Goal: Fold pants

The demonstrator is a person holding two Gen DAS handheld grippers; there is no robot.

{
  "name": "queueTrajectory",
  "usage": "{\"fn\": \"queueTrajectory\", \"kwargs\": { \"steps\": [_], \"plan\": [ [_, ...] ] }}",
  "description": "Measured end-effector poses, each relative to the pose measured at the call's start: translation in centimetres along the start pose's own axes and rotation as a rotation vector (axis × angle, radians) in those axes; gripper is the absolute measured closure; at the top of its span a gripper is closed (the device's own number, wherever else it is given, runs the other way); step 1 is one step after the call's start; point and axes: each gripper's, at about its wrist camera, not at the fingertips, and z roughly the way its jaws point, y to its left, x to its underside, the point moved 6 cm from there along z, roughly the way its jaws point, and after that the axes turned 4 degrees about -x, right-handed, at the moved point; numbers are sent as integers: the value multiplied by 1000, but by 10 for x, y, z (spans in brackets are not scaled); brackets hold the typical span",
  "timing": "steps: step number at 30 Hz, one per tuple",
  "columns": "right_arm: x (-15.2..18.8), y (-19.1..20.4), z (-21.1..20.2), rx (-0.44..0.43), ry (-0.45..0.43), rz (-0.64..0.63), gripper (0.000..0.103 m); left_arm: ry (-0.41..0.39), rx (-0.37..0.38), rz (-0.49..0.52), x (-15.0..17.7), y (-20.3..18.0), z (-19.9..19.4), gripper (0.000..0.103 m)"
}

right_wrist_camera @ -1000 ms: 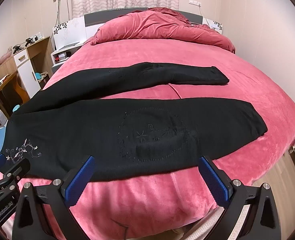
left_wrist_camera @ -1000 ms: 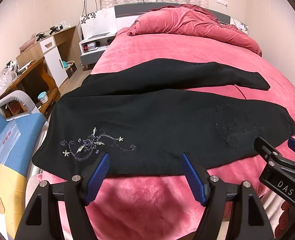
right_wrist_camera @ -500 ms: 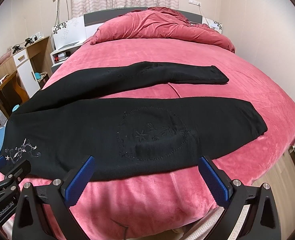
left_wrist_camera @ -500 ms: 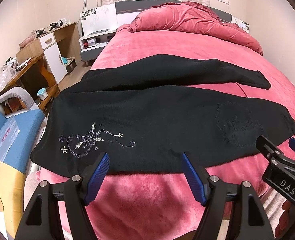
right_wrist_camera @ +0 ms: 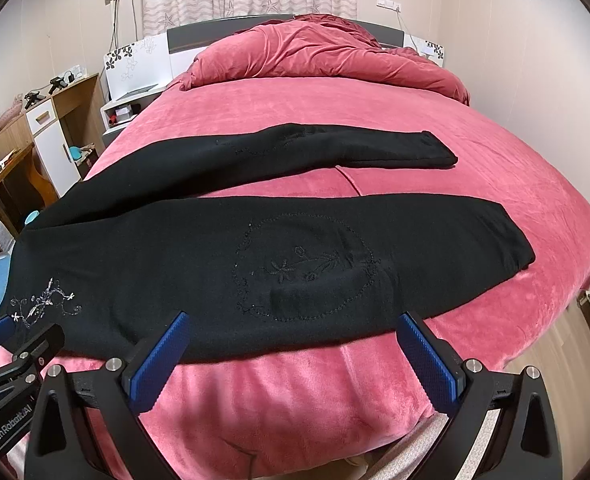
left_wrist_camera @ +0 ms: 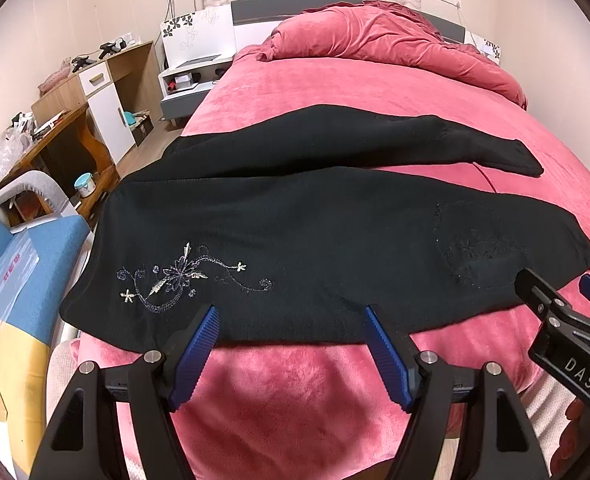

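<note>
Black pants (left_wrist_camera: 295,236) lie flat across the pink bed, waist to the left, both legs stretched to the right and spread apart; they also show in the right wrist view (right_wrist_camera: 223,264). Silver flower embroidery (left_wrist_camera: 183,276) sits near the waist, and a stitched circle (right_wrist_camera: 307,268) on the near leg. My left gripper (left_wrist_camera: 291,328) is open and empty at the near edge of the pants below the embroidery. My right gripper (right_wrist_camera: 291,340) is open and empty at the near edge below the stitched circle.
The bed (right_wrist_camera: 495,168) is covered in pink plush, with a bunched pink duvet (right_wrist_camera: 315,56) at the headboard. A wooden desk (left_wrist_camera: 67,136), cabinet and blue chair (left_wrist_camera: 19,264) stand to the left. A wall is close on the right.
Both grippers have crept slightly forward toward the near edge of the pants. The pants have not moved and both grippers stay open.
</note>
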Motion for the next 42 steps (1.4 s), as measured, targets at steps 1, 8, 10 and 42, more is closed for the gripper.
{"fn": "queueTrajectory", "kwargs": {
  "steps": [1,8,10,42],
  "plan": [
    [0,0,0,1,0,1,0,1,-1,0,0,0,0,28],
    [0,0,1,-4,8,3,0,7,1,-1,2,0,1,28],
    [1,0,1,-3,11,2,0,10,2,0,2,0,2,28],
    [-3,-63,25,-20,52,152,0,233,186,-279,23,49,52,28]
  ]
}}
